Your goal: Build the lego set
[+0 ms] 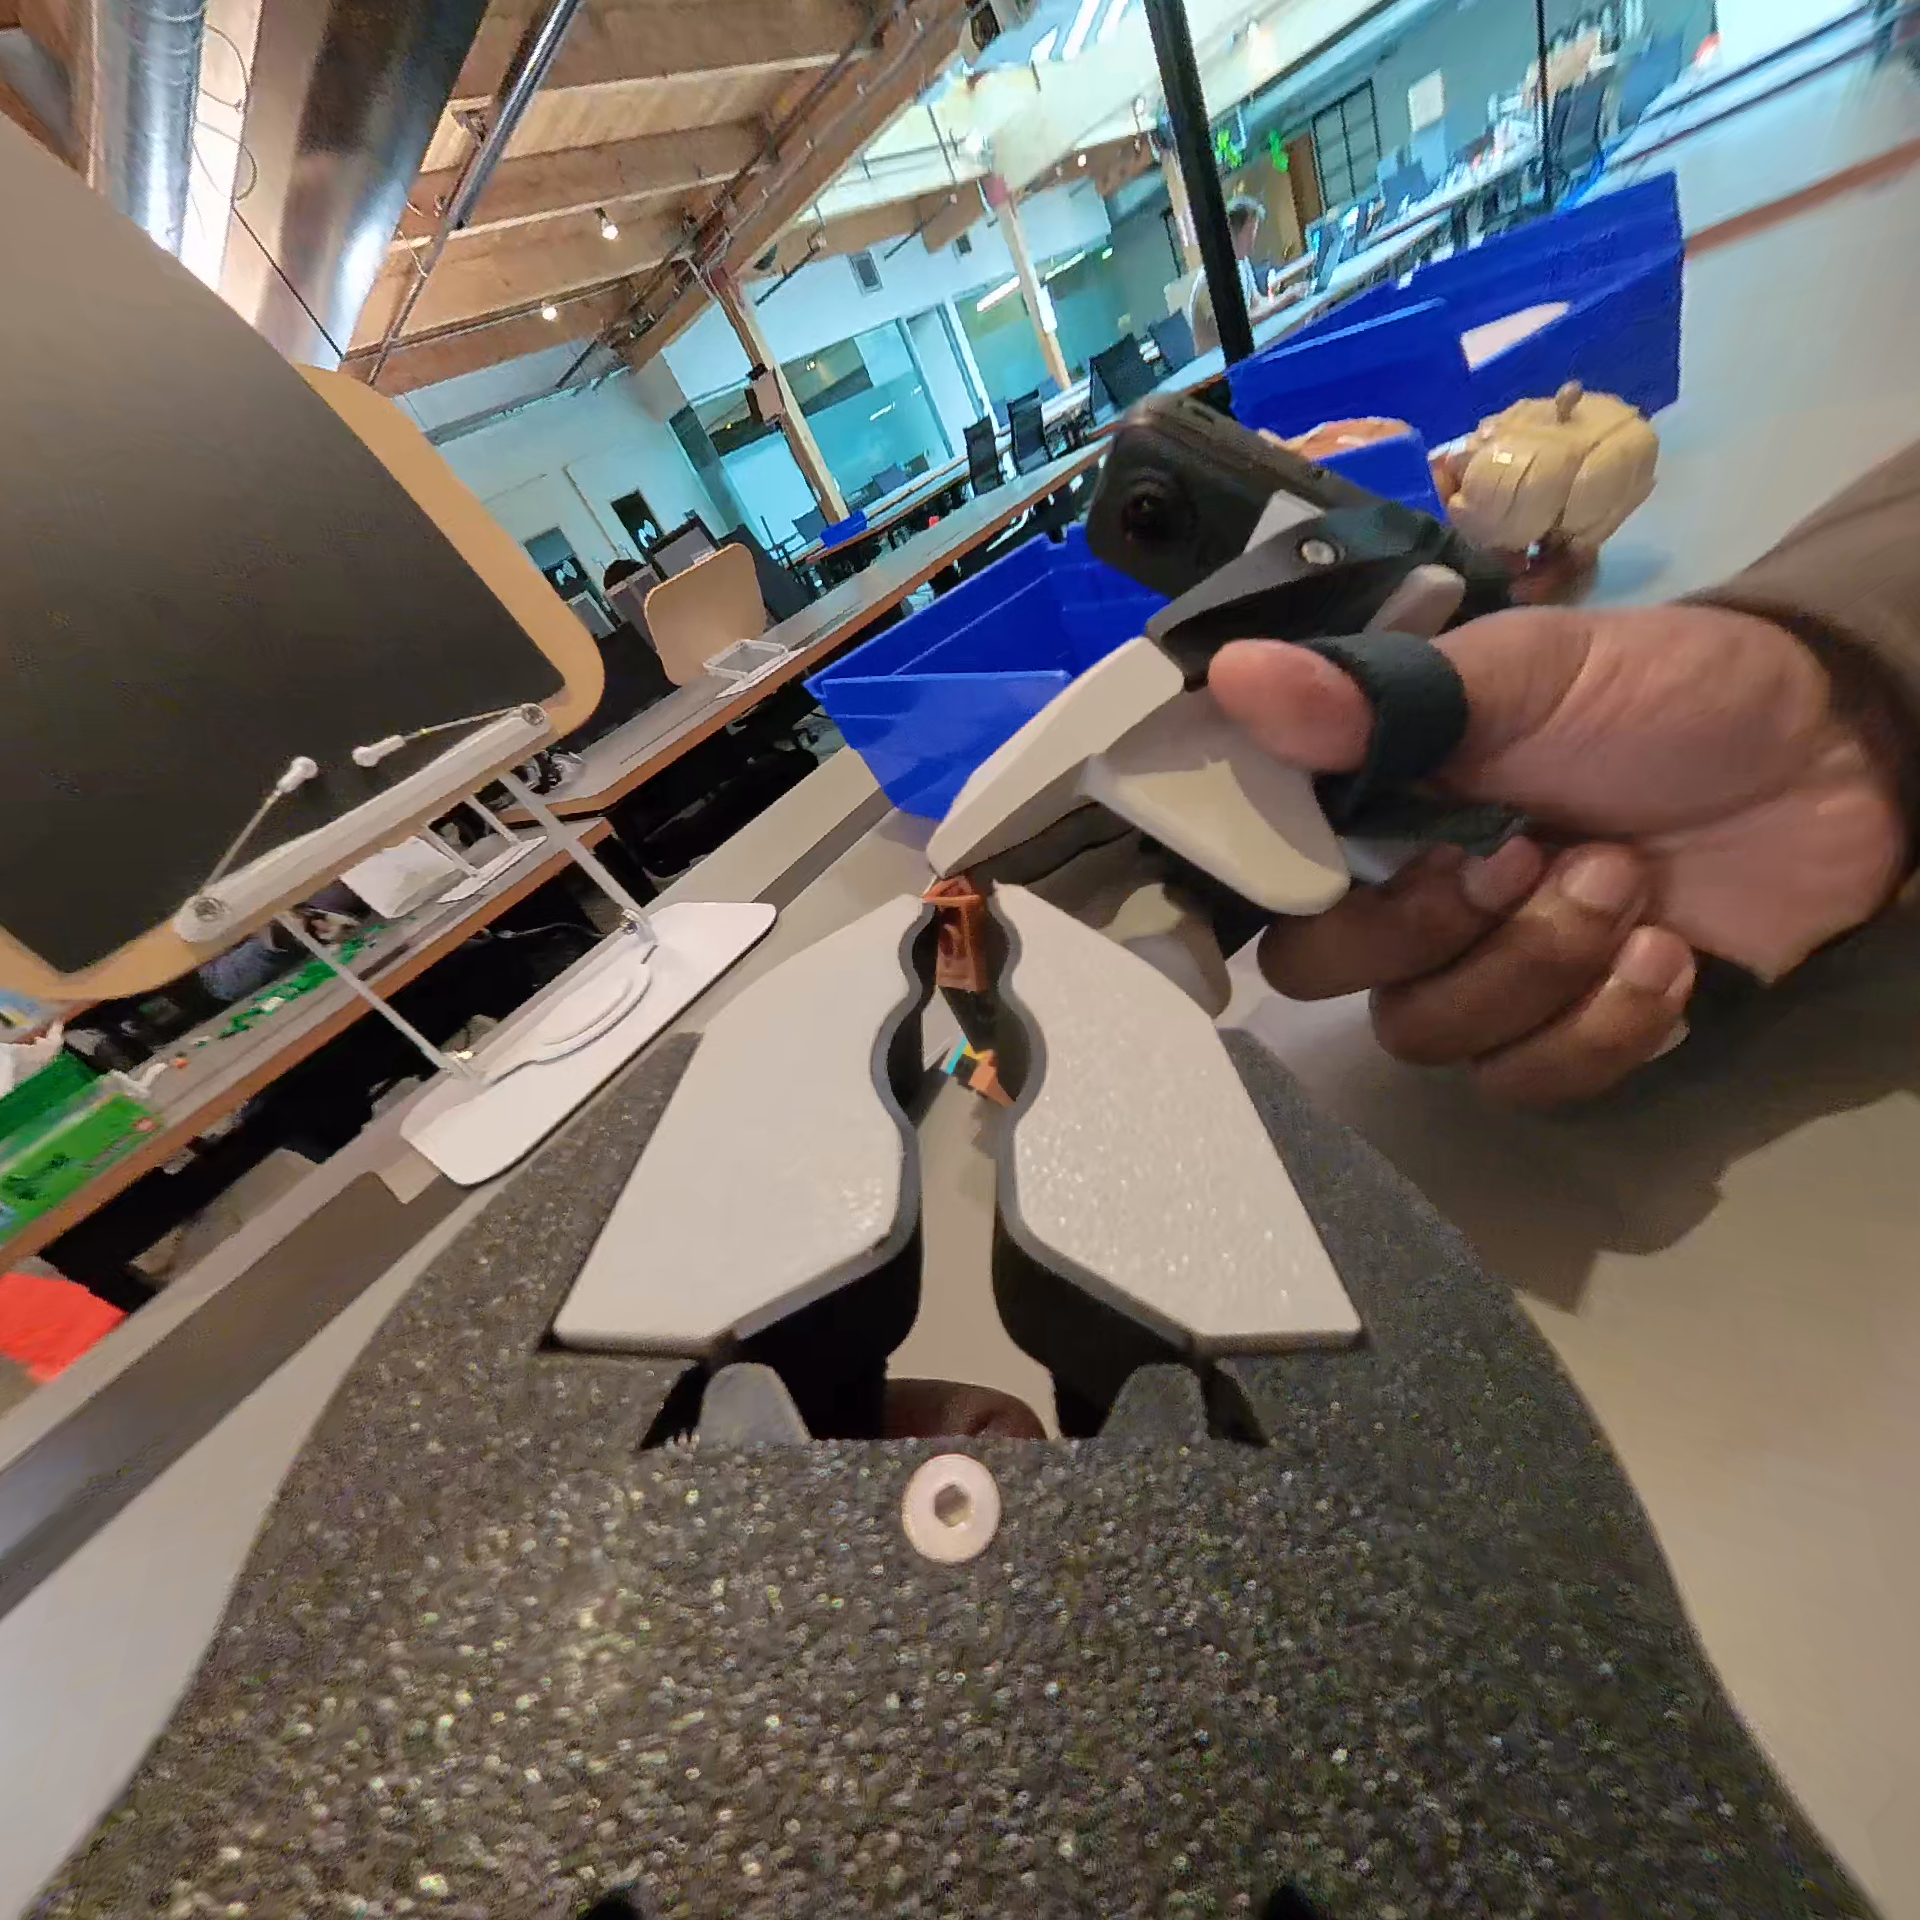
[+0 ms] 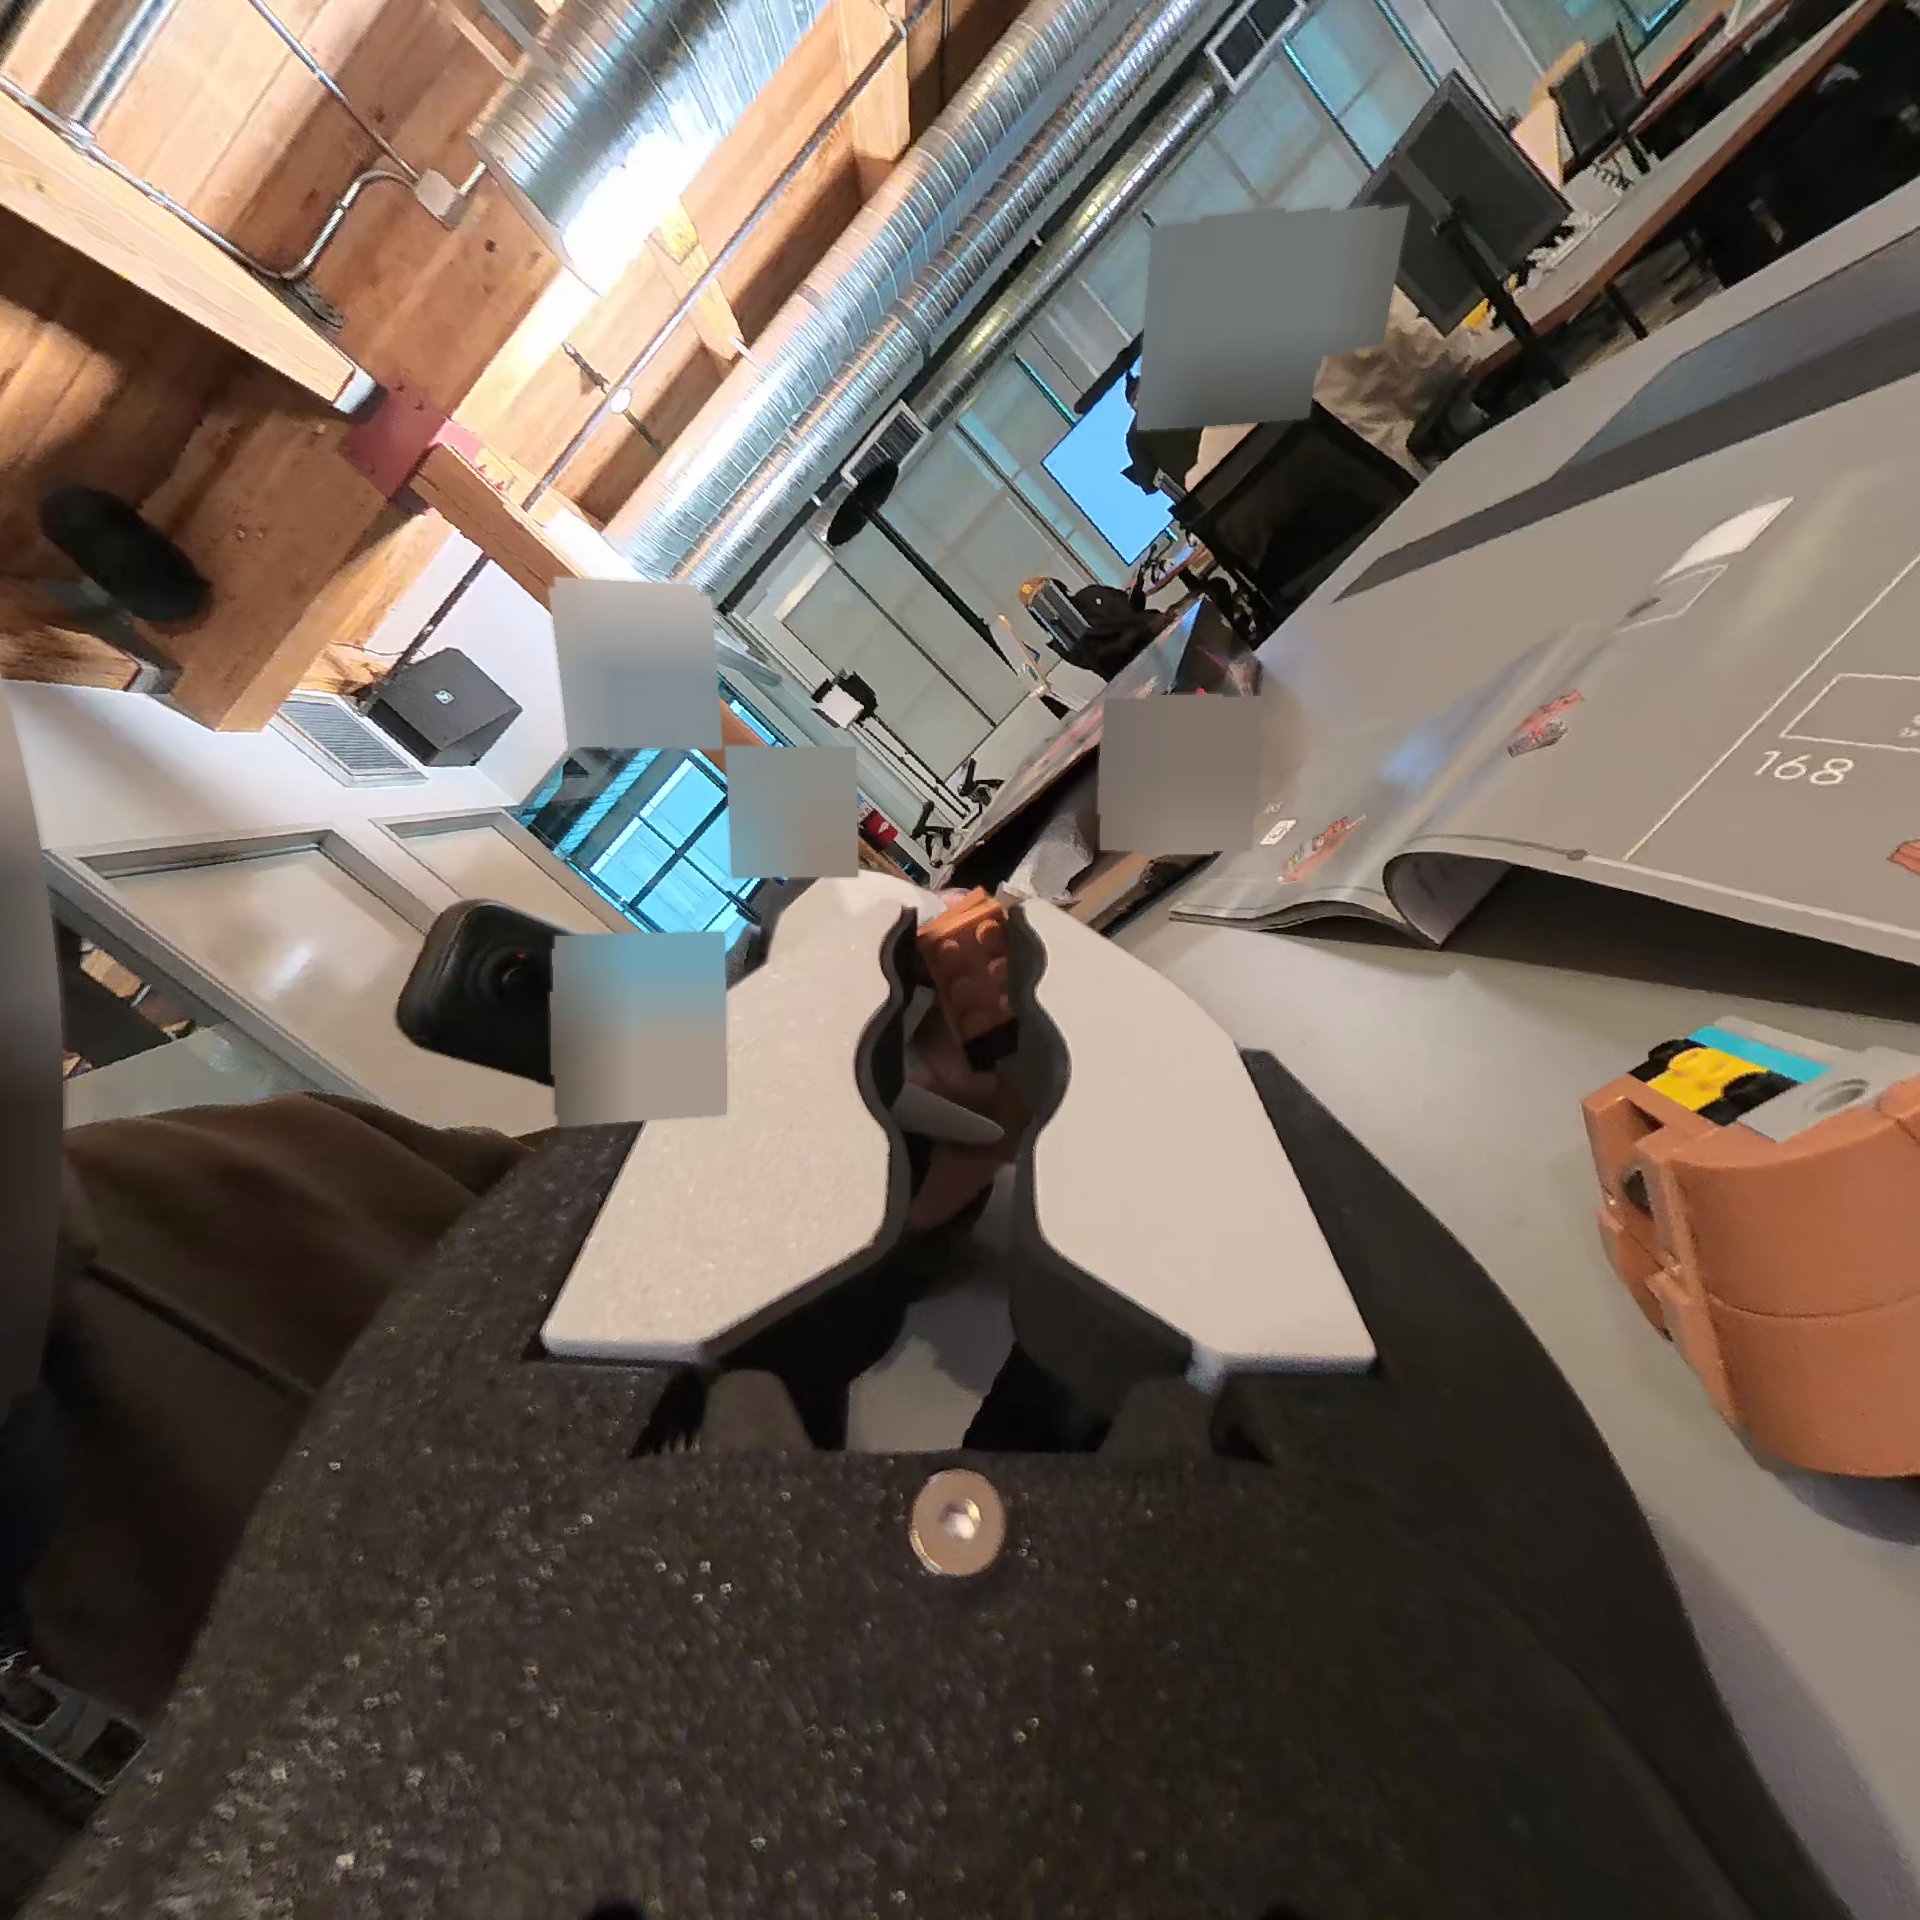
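Two grippers: left gripper (image 1: pixel 961 940) and right gripper (image 2: pixel 961 971) pinch brown lego piece (image 2: pixel 966 977), lower end hidden between fingers.

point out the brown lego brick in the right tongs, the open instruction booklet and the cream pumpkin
brown lego brick (image 2: pixel 964 961), right wrist view, studded face
instruction booklet (image 2: pixel 1621 727), right wrist view, open page
cream pumpkin (image 1: pixel 1553 462), left wrist view, ribbed body

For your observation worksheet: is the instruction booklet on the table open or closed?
Open. In the right wrist view the instruction booklet lies spread on the grey table, pages curving up from its spine.
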